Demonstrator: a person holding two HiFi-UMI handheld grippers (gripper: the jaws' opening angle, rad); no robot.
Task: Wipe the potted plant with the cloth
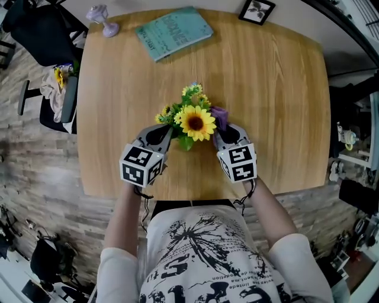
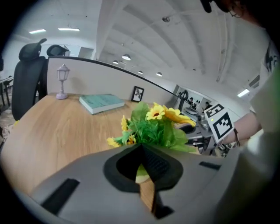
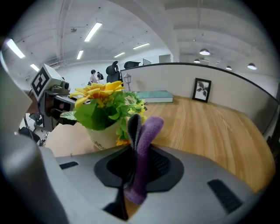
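The potted plant (image 1: 192,118), a sunflower and small yellow blooms over green leaves in a pale pot (image 3: 103,135), stands on the wooden table (image 1: 278,89) near its front edge. My left gripper (image 1: 161,137) is shut just left of the plant, its tips close to the leaves (image 2: 153,129); I see nothing gripped between them. On the plant's right my right gripper (image 1: 227,133) is shut on a purple cloth (image 3: 146,135), which sticks up past the fingertips close to the pot. The cloth (image 1: 219,115) lies against the foliage's right side.
A teal book (image 1: 173,31), a small lilac lamp ornament (image 1: 102,19) and a framed picture (image 1: 257,10) sit along the table's far edge. A black office chair (image 1: 41,35) stands off the left corner. The person's body is close against the front edge.
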